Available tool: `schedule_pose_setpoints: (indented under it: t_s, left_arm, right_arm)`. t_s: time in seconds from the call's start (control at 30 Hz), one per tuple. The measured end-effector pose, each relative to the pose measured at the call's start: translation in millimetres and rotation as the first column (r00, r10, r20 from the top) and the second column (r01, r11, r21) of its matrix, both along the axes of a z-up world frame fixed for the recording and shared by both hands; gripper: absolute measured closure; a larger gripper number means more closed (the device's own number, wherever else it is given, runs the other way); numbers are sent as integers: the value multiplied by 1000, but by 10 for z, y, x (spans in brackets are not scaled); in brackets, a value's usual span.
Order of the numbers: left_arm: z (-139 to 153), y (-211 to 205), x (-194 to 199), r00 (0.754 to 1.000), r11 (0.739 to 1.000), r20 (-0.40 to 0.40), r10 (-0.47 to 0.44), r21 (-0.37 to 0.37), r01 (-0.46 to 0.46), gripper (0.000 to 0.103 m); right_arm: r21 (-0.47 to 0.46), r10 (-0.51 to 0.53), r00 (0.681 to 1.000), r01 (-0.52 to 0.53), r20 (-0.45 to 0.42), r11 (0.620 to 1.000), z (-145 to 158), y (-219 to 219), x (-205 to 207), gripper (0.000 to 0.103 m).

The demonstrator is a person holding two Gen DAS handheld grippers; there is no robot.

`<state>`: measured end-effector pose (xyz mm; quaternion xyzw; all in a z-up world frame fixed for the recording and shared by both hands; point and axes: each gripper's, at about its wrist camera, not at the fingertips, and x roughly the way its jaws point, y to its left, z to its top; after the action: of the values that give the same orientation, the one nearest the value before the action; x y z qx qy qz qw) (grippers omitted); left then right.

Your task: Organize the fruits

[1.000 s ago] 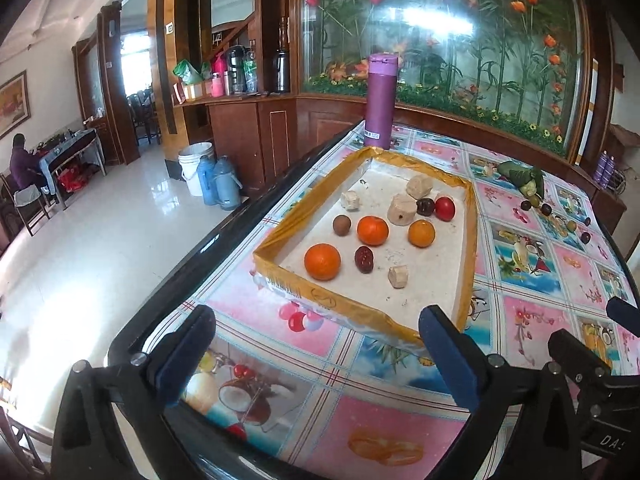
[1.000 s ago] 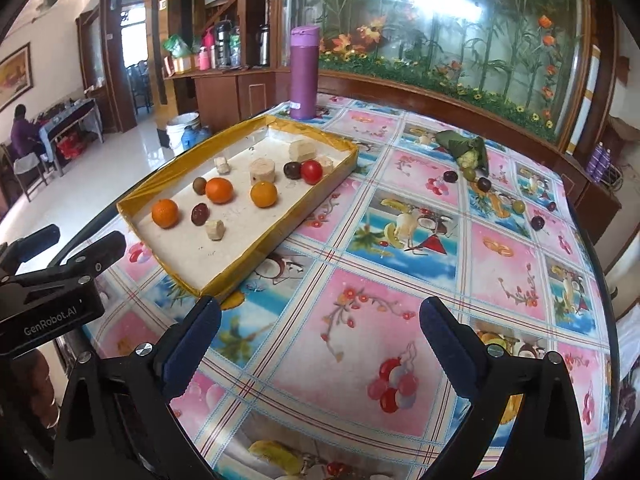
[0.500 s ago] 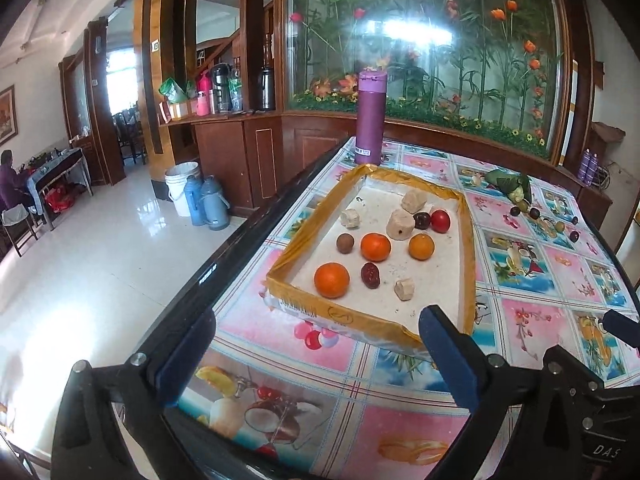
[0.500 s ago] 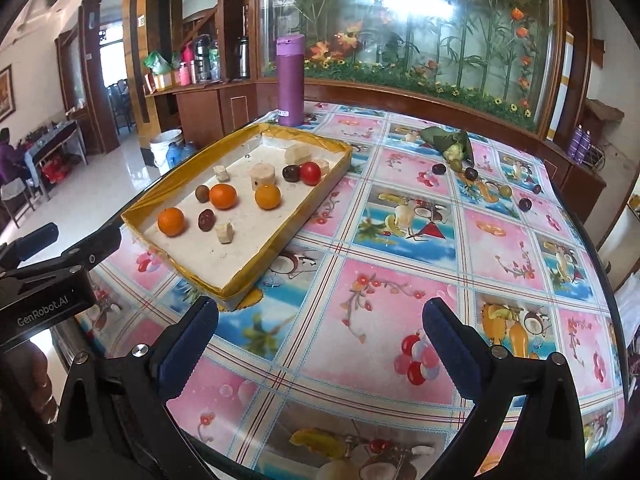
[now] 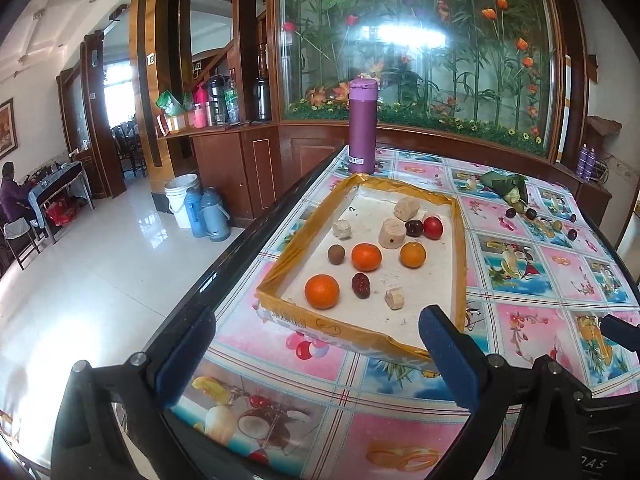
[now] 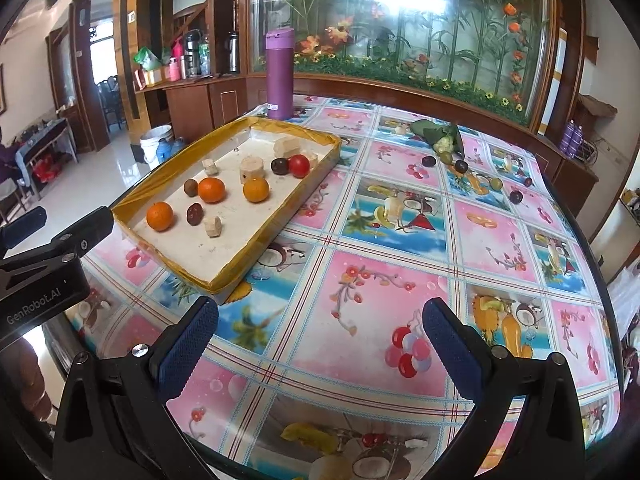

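Fruits lie mostly in the tray (image 5: 280, 280) on the left, among them an orange (image 5: 322, 291), while dark plums (image 6: 460, 166) sit loose on the table (image 6: 360, 300) to the right. Both views have risen and drawn back over the last second. Left gripper (image 5: 316, 356) and right gripper (image 6: 320, 344) hang with jaws spread, empty, so I judge sorting has not begun.

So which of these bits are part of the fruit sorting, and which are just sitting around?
Part of the job:
tray
oranges
red fruit
loose dark fruits
left claw
right claw

Just lying about:
purple flask
pale blocks
green leaf bundle
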<state>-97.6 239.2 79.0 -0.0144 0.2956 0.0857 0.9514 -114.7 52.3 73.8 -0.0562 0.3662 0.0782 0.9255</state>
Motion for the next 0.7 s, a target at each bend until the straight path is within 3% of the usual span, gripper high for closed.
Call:
schedule_pose_setpoints:
  t_s: [0.17, 0.4, 0.7]
  left_arm:
    - [-23, -4, 31, 999, 1000, -27, -25, -14, 25, 0]
    - [-64, 109, 81, 997, 991, -62, -54, -124, 46, 0]
    - [-72, 97, 74, 996, 991, -57, -73, -115, 66, 0]
  right_arm:
    - [-3, 1, 1000, -1, -5, 1000, -5, -3, 15, 0]
    - [-12, 7, 1000, -7, -2, 1000, -3, 14, 30, 0]
    - [-17, 4, 1000, -4, 1, 1000, 4, 21, 27, 0]
